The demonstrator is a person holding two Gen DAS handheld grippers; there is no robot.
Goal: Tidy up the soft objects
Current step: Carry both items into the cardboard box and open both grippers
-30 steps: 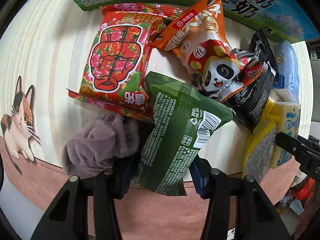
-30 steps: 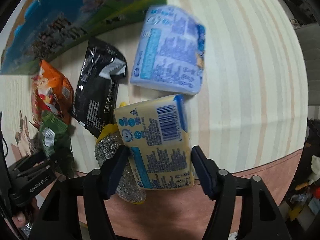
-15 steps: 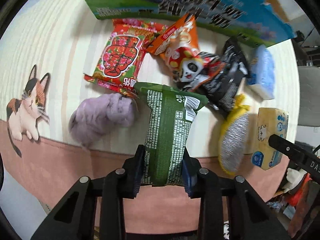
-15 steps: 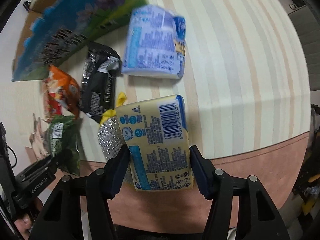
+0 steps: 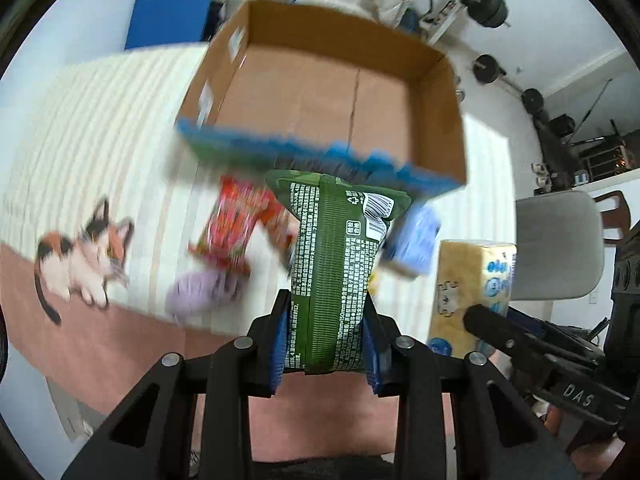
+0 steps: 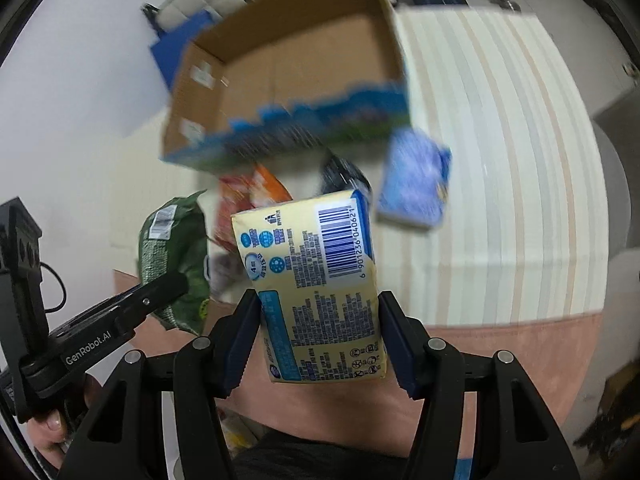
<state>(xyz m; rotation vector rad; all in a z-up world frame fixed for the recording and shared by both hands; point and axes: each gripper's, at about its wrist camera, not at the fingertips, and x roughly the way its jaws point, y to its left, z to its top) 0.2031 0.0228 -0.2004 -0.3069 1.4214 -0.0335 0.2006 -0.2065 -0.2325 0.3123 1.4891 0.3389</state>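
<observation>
My left gripper (image 5: 326, 344) is shut on a green snack bag (image 5: 336, 264), held well above the table. That bag also shows at the left of the right wrist view (image 6: 174, 256). My right gripper (image 6: 320, 340) is shut on a yellow tissue pack (image 6: 316, 280), seen too at the right of the left wrist view (image 5: 472, 280). Ahead of both stands an open cardboard box (image 5: 340, 92) with a bare brown inside (image 6: 288, 68). Blurred below lie a red snack bag (image 5: 236, 224), a purple cloth (image 5: 196, 296) and a blue tissue pack (image 5: 412, 244).
The table has a striped cream top (image 5: 104, 128) with a cat picture (image 5: 80, 256) and a pink front edge. An orange bag (image 6: 264, 188) and a black bag (image 6: 344, 176) lie near the box. A grey chair (image 5: 560, 248) stands right. A hand (image 6: 48, 432) holds the left gripper.
Both grippers have risen high above the table with their packs and tilted up, so the open box now shows. The left jaws closed on the green bag, the right on the yellow pack.
</observation>
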